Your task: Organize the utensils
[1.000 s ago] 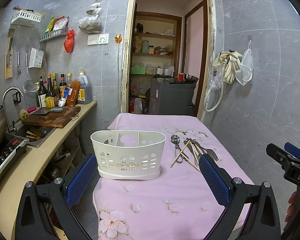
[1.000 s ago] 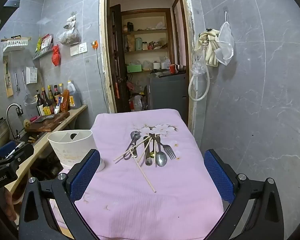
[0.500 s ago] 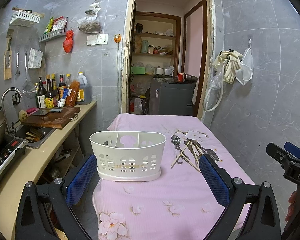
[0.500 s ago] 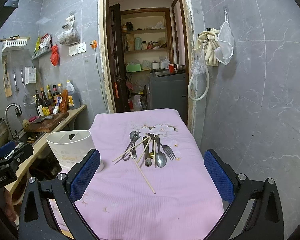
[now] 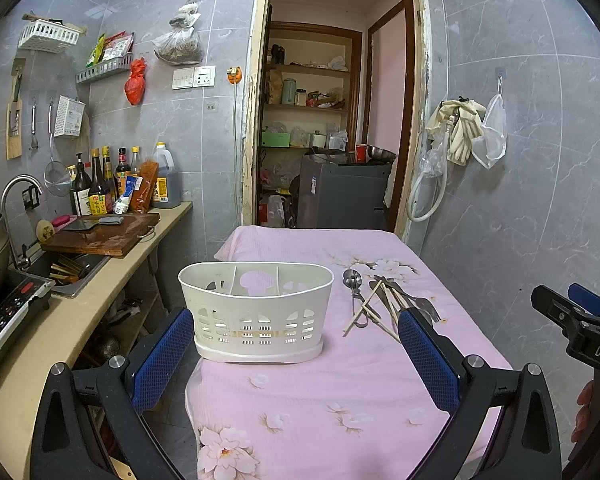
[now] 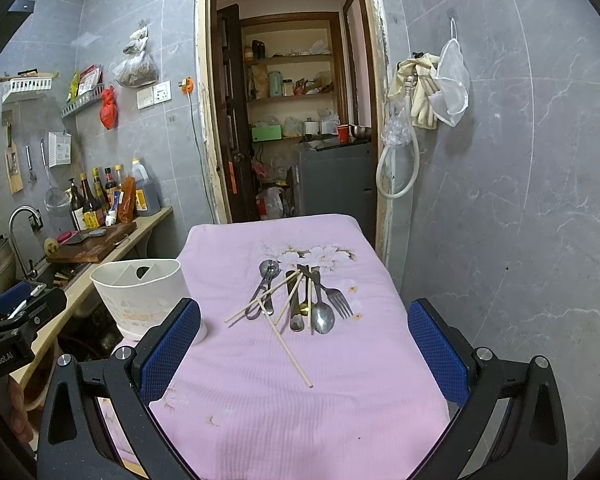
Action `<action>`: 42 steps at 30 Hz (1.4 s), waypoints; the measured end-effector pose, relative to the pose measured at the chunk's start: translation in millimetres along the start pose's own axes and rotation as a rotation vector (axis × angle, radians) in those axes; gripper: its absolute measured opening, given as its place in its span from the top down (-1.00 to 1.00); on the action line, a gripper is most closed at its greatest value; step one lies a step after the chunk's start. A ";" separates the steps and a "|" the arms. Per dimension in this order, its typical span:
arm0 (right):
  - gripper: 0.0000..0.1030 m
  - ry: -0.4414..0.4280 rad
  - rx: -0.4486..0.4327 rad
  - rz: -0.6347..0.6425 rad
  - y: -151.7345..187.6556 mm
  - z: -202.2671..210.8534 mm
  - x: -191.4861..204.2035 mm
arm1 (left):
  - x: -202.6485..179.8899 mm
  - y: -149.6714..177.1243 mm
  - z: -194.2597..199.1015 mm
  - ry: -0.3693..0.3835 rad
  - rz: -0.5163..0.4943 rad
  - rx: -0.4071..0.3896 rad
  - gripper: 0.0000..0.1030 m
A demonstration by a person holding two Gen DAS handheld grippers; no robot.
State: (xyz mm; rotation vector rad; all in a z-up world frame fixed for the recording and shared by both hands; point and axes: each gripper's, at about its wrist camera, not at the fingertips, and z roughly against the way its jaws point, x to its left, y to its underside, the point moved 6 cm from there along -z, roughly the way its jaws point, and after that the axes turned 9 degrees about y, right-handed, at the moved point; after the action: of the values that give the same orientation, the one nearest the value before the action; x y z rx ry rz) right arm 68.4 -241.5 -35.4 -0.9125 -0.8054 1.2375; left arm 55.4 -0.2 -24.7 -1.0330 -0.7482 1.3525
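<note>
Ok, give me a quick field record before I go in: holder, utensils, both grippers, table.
holder: white plastic utensil holder, upright near the table's left edge, three compartments, looks empty
utensils: loose pile right of the holder on the cloth; chopsticks, spoons, a fork
stray chopstick: one reaches out of the pile toward the right gripper
left gripper: open, empty, facing the holder
right gripper: open, empty, facing the pile
table: pink flowered cloth
task state: nothing sorted yet
</note>
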 end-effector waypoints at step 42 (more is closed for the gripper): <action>-0.98 0.038 0.002 -0.003 -5.2 -2.9 6.7 | 8.4 2.0 -23.5 0.032 -0.014 -0.007 -1.00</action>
State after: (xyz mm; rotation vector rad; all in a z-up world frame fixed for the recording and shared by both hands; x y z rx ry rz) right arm 74.2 -235.7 -31.8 -0.9301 -0.7750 1.2152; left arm 76.8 4.2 -37.0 -1.0506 -0.7354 1.3195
